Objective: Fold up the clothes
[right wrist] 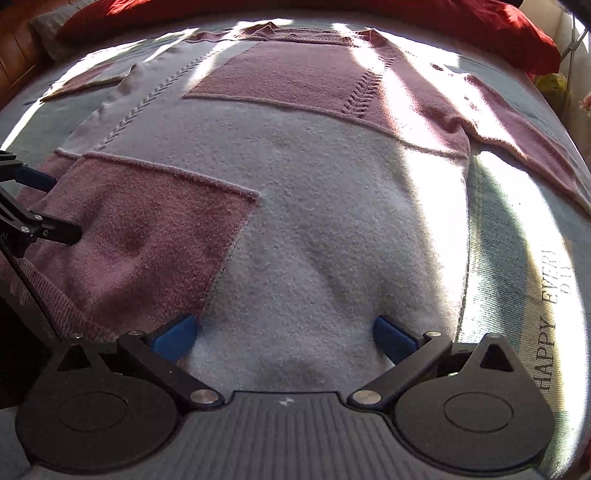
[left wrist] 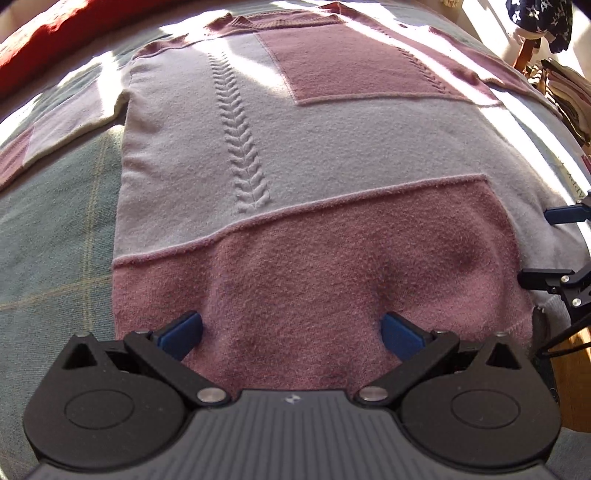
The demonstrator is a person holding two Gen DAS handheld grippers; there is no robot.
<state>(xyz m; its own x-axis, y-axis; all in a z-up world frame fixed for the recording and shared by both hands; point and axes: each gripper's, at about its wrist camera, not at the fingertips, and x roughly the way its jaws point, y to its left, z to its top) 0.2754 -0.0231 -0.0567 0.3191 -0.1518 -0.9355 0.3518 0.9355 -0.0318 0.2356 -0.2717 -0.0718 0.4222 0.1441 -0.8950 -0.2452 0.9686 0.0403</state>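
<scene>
A pale green checked blanket [left wrist: 55,229] covers the surface, and it carries printed words "HAPPY EVERY" [right wrist: 550,317] near its right side. A red pillow [right wrist: 509,33] lies at the far edge. A dark cloth with white flowers [left wrist: 535,18] hangs at far right
</scene>
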